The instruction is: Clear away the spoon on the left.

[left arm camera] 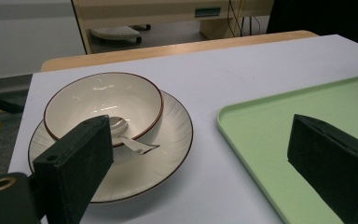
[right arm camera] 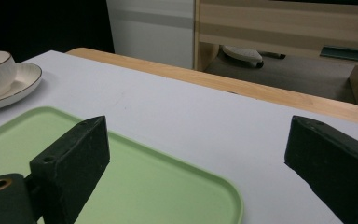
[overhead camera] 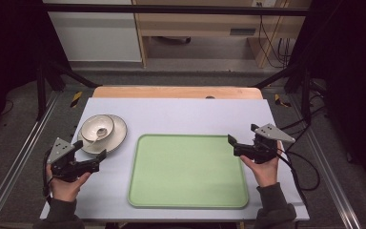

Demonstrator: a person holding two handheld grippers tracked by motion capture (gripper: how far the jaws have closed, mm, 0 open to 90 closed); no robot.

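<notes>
Both grippers spread, holding nothing: left gripper [overhead camera: 91,153] near bowl [overhead camera: 97,127] with spoon [overhead camera: 101,131], stacked on plate [overhead camera: 116,136]; right gripper [overhead camera: 242,139] beside tray [overhead camera: 188,200]. Nothing moved yet, tray bare, all work likely left.

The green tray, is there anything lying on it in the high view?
No, the green tray lies bare, while the bowl with the spoon sits on the plate to its left.
</notes>
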